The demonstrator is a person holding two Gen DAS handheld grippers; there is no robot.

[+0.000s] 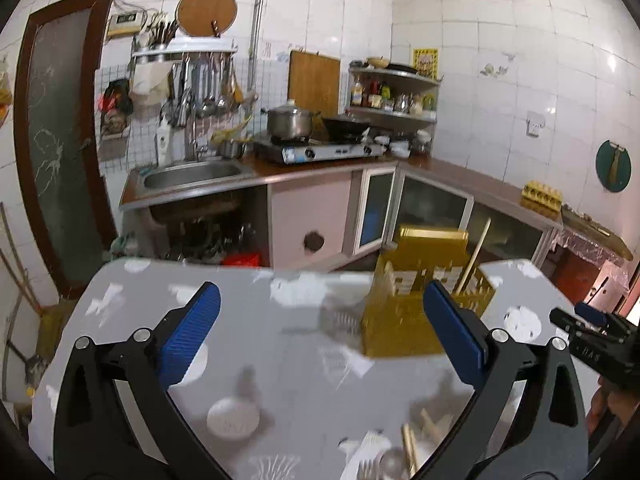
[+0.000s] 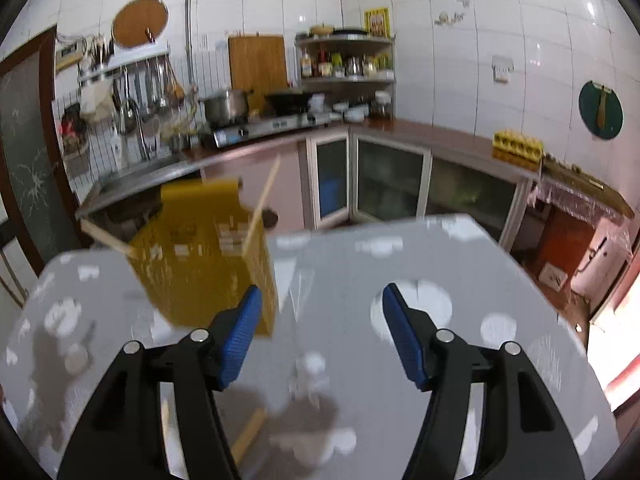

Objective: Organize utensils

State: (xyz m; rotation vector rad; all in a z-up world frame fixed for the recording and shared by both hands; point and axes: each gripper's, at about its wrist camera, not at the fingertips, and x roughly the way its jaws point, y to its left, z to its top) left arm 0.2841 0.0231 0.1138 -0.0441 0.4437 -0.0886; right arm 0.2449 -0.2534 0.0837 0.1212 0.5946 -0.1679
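Judging by the chopsticks [image 1: 474, 256] standing in the yellow holder [image 1: 424, 304], sorting seems underway, with blurred utensils [image 1: 400, 448] left on the table [image 1: 280, 360] and both grippers [image 1: 320, 334] [image 2: 322, 330] wide-jawed, empty.

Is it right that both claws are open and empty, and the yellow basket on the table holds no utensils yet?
Not quite. Both the left claw and right claw are open and empty, but the yellow basket already holds a wooden chopstick, as the right wrist view shows.
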